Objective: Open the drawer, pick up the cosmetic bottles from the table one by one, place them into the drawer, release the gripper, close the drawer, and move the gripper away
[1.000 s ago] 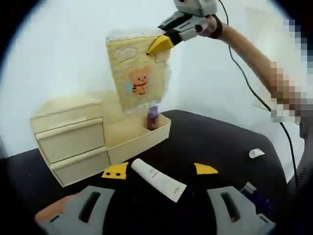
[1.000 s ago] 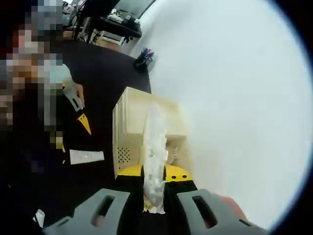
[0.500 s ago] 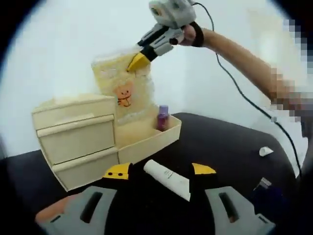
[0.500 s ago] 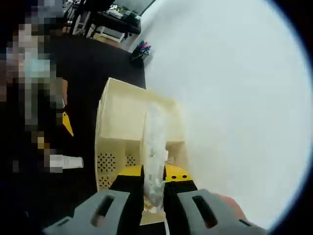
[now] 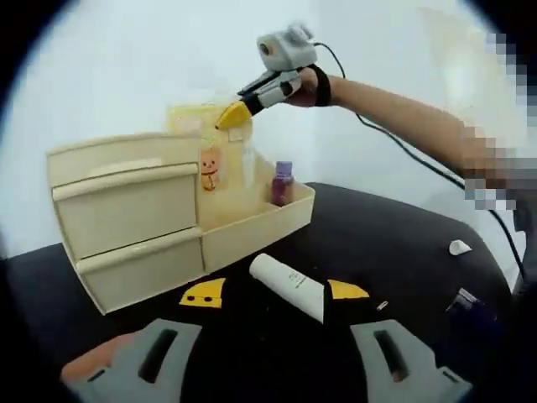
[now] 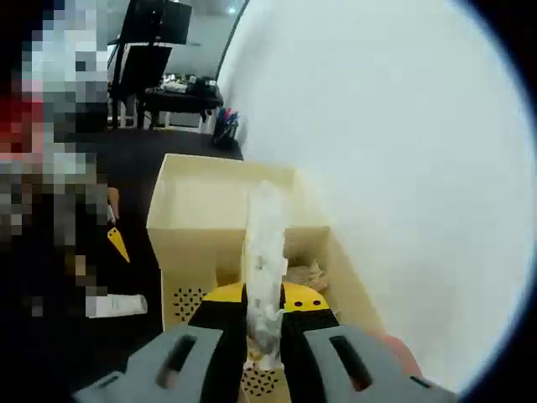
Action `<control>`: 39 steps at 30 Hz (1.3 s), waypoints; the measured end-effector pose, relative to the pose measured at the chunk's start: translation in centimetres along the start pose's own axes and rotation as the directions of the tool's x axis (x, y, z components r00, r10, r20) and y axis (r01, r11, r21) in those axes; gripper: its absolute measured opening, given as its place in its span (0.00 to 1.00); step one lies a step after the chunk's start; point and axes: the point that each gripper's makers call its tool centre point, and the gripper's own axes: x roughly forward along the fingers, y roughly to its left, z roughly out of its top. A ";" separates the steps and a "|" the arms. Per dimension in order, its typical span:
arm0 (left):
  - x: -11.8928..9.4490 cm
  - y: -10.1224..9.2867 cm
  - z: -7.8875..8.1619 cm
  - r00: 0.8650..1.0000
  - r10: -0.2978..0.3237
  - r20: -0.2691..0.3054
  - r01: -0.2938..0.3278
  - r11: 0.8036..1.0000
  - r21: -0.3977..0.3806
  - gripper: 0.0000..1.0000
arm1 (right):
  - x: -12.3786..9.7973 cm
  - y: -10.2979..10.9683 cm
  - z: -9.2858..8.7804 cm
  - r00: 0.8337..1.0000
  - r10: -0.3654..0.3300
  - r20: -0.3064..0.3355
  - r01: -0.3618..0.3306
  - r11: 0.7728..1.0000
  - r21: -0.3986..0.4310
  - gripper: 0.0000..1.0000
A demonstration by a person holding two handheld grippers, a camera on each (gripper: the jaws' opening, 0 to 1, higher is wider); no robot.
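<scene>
A cream drawer cabinet [image 5: 126,218] stands on the black table [image 5: 403,243], its bottom drawer [image 5: 260,227] pulled out. Inside stands a small purple bottle [image 5: 283,182]. My right gripper [image 5: 233,115] is shut on the top edge of a pale yellow pouch with a cartoon bear [image 5: 210,168], whose lower part hangs inside the drawer. In the right gripper view that pouch [image 6: 264,260] shows edge-on between the shut jaws of the right gripper [image 6: 264,304], above the drawer [image 6: 336,269]. My left gripper [image 5: 274,292] hovers open over a white tube [image 5: 288,285] lying on the table.
A small white cap [image 5: 459,247] and a dark bottle [image 5: 470,304] lie on the table at the right. A white wall rises close behind the cabinet. The white tube [image 6: 117,304] lies left of the cabinet in the right gripper view. A desk with a pen holder [image 6: 225,133] stands farther off.
The right gripper has come down with the pouch, whose lower part now sits in the open drawer. The left gripper view has shifted slightly; its jaws stay open over the tube.
</scene>
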 end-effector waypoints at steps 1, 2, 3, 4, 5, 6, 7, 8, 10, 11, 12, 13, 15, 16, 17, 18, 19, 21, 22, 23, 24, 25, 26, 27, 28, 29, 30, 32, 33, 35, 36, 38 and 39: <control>0.0 0.0 -0.2 1.000 -0.001 -0.001 0.001 1.000 -0.001 0.40 | 0.3 -0.6 -0.3 1.000 0.001 0.010 -0.001 1.000 0.022 0.10; 0.1 -0.1 -0.3 1.000 -0.002 -0.004 0.002 1.000 -0.002 0.40 | 0.6 -0.7 -0.4 0.999 0.011 0.035 -0.012 0.999 0.037 0.10; 0.1 -0.1 -0.5 1.000 -0.002 -0.010 0.002 1.000 -0.001 0.40 | 0.5 0.4 -0.5 0.999 0.012 0.053 -0.015 0.998 0.057 0.10; 0.1 -0.1 -0.6 1.000 -0.002 -0.013 0.002 1.000 0.001 0.40 | 0.6 0.8 -0.5 0.997 0.029 0.077 -0.036 0.995 0.094 0.10; 0.2 -0.1 -0.6 1.000 -0.002 -0.014 0.002 1.000 0.000 0.40 | 0.7 0.2 -0.9 0.996 0.027 0.083 -0.035 0.995 0.092 0.10; 0.2 -0.1 -0.7 1.000 -0.003 -0.015 0.003 1.000 0.000 0.40 | 0.8 0.2 -0.9 0.994 0.032 0.104 -0.043 0.993 0.109 0.10; 0.3 -0.1 -0.7 1.000 -0.003 -0.015 0.003 1.000 -0.001 0.40 | 1.1 -0.8 -1.3 0.993 0.033 0.111 -0.046 0.992 0.114 0.10; 0.3 -0.1 -0.8 1.000 -0.003 -0.012 0.003 1.000 -0.003 0.40 | 1.2 -0.9 -1.4 0.992 0.033 0.120 -0.046 0.992 0.114 0.11; 0.6 -0.1 -0.8 1.000 -0.005 -0.003 0.005 1.000 -0.006 0.39 | 1.1 -0.2 -0.9 0.991 0.034 0.126 -0.048 0.993 0.111 0.11; 0.7 -0.1 -0.9 1.000 -0.006 -0.003 0.006 1.000 -0.008 0.39 | 1.2 0.0 -0.9 0.992 0.023 0.121 -0.036 0.994 0.105 0.11; 0.8 -0.1 -1.0 1.000 -0.006 0.000 0.006 1.000 -0.006 0.39 | 1.3 -0.1 -0.8 0.993 0.011 0.116 -0.022 0.995 0.095 0.11; 0.9 0.0 -1.0 1.000 -0.006 0.004 0.006 1.000 -0.006 0.39 | 1.4 -0.5 -0.7 0.994 -0.007 0.105 0.000 0.997 0.071 0.12; 1.0 0.0 -1.1 1.000 -0.007 0.015 0.007 1.000 -0.013 0.39 | 1.2 -3.1 -0.9 0.993 -0.081 0.085 0.079 0.997 0.026 0.15; 1.1 0.0 -1.3 1.000 -0.007 0.020 0.007 1.000 -0.016 0.39 | 1.1 -3.7 -0.9 0.991 -0.117 0.066 0.119 0.993 -0.020 0.17; 1.2 0.0 -1.5 1.000 -0.006 0.021 0.007 1.000 -0.020 0.39 | 1.1 -4.0 -0.4 0.989 -0.134 0.066 0.137 0.990 -0.041 0.18; 1.3 0.0 -1.7 1.000 -0.005 0.021 0.005 1.000 -0.021 0.39 | 1.1 -4.5 -0.6 0.987 -0.154 0.045 0.157 0.985 -0.070 0.19; 1.5 0.1 -2.1 1.000 -0.002 0.010 0.002 1.000 -0.016 0.39 | 1.7 -3.3 -0.3 0.986 -0.161 0.035 0.164 0.983 -0.088 0.20; 1.5 0.0 -1.9 1.000 -0.006 0.011 0.006 1.000 -0.012 0.40 | 1.6 -3.2 -0.2 0.986 -0.162 0.037 0.165 0.983 -0.085 0.20; 1.4 0.0 -1.8 1.000 -0.002 0.015 0.002 1.000 -0.005 0.40 | 1.5 -3.4 -0.1 0.983 -0.181 0.036 0.184 0.979 -0.093 0.21; 1.5 0.0 -1.8 1.000 -0.001 0.020 0.001 1.000 -0.004 0.40 | 1.3 -4.3 -0.1 0.973 -0.227 0.035 0.230 0.968 -0.102 0.22; 1.5 -0.1 -1.9 1.000 -0.003 0.020 0.003 1.000 0.001 0.40 | 1.0 -5.0 0.0 0.961 -0.273 0.041 0.276 0.955 -0.109 0.22; 1.5 -0.1 -1.9 1.000 -0.004 0.021 0.004 1.000 0.002 0.41 | 0.5 -5.9 0.7 0.941 -0.328 0.086 0.335 0.937 -0.098 0.21; 1.5 -0.1 -1.8 1.000 -0.002 0.023 0.002 1.000 0.006 0.41 | 0.1 -6.0 0.9 0.937 -0.338 0.093 0.345 0.936 -0.072 0.23; 1.5 -0.2 -1.8 1.000 -0.002 0.025 0.001 1.000 0.009 0.41 | -0.5 -5.8 1.1 0.925 -0.366 0.106 0.372 0.927 -0.043 0.23; 1.5 -0.2 -1.8 1.000 -0.002 0.027 0.001 1.000 0.012 0.41 | -1.2 -6.0 1.9 0.905 -0.397 0.153 0.408 0.912 -0.042 0.23; 1.5 -0.1 -1.8 1.000 -0.001 0.028 0.001 1.000 0.013 0.41 | -2.2 -7.0 2.4 0.884 -0.427 0.190 0.436 0.900 -0.004 0.23; 1.5 -0.1 -1.8 1.000 -0.002 0.029 0.001 1.000 0.013 0.41 | -2.7 -6.9 2.7 0.876 -0.428 0.222 0.420 0.903 0.088 0.23; 1.4 -0.2 -1.8 1.000 -0.003 0.031 0.003 1.000 0.018 0.41 | -3.2 -5.9 2.9 0.872 -0.411 0.264 0.367 0.908 0.201 0.25; 1.4 -0.2 -1.8 0.999 -0.006 0.033 0.005 1.000 0.023 0.41 | -3.9 -6.0 3.0 0.864 -0.418 0.281 0.339 0.895 0.289 0.24; 1.3 -0.3 -1.6 0.999 -0.009 0.040 0.008 1.000 0.026 0.41 | -4.1 -3.8 2.3 0.878 -0.380 0.292 0.237 0.873 0.425 0.23; 1.1 -0.4 -1.5 0.999 -0.013 0.047 0.012 1.000 0.023 0.41 | -4.4 -3.3 1.7 0.877 -0.386 0.286 0.233 0.863 0.449 0.23; 0.9 -0.4 -1.2 0.998 -0.022 0.066 0.022 1.000 0.002 0.40 | -4.6 -2.7 0.0 0.891 -0.385 0.239 0.232 0.841 0.488 0.23; 0.8 -0.4 -1.0 0.997 -0.027 0.075 0.028 1.000 -0.011 0.40 | -4.6 -2.7 -0.7 0.894 -0.388 0.223 0.236 0.832 0.502 0.23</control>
